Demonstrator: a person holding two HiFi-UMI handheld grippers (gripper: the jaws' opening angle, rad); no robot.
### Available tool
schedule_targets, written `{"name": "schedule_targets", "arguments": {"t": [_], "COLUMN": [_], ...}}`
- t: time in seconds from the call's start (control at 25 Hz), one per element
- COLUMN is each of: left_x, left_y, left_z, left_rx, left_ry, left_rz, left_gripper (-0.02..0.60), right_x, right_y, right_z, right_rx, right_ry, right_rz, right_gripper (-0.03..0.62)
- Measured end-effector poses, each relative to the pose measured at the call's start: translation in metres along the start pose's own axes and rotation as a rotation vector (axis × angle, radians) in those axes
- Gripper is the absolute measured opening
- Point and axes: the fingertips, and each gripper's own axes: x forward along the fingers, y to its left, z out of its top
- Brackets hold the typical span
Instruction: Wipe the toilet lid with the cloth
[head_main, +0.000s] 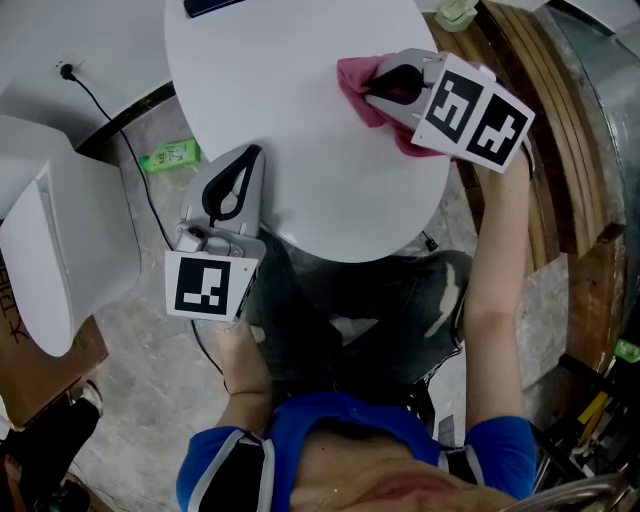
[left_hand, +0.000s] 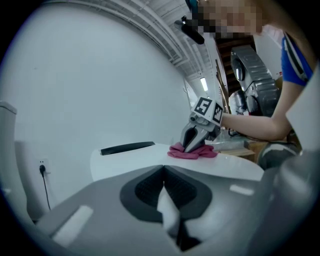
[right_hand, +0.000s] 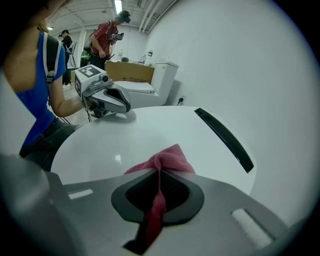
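Our right gripper (head_main: 375, 88) pinches the pink cloth (head_main: 352, 73) tight between its jaws, and the cloth lies on the white toilet lid (head_main: 290, 130), toward its right side. Our left gripper (head_main: 250, 155), jaws together and empty, sits at the lid's near left edge.

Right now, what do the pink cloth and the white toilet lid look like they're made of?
The cloth looks like soft, matte textile, perhaps microfibre: a fine weave shows and it bunches into folds. The toilet lid looks like hard, glossy plastic, though that's uncertain: it is smooth, evenly white and carries a small bright reflection.
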Motion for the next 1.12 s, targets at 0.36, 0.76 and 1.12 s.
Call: {"name": "schedule_targets", "arguments": {"t": [0.36, 0.76, 1.12], "left_x": [0.0, -0.003, -0.01], "left_y": [0.001, -0.001, -0.005], "left_z": [0.001, 0.003, 0.005], "left_rx": [-0.022, -0.029, -0.043], "left_ry": [-0.011, -0.032, -0.031], "left_rz": [-0.02, -0.033, -0.008], "left_gripper": [0.003, 0.003, 0.003], "right_x": [0.009, 0.018, 0.023], "right_y": [0.006, 0.015, 0.021], "right_z": [0.019, 0.038, 0.053], "right_rx": [-0.027, -0.085, -0.122], "right_ry": [-0.02, -0.014, -0.033], "right_rz": [0.034, 0.055, 0.075], "right_gripper": [0.011, 0.011, 0.011]}}
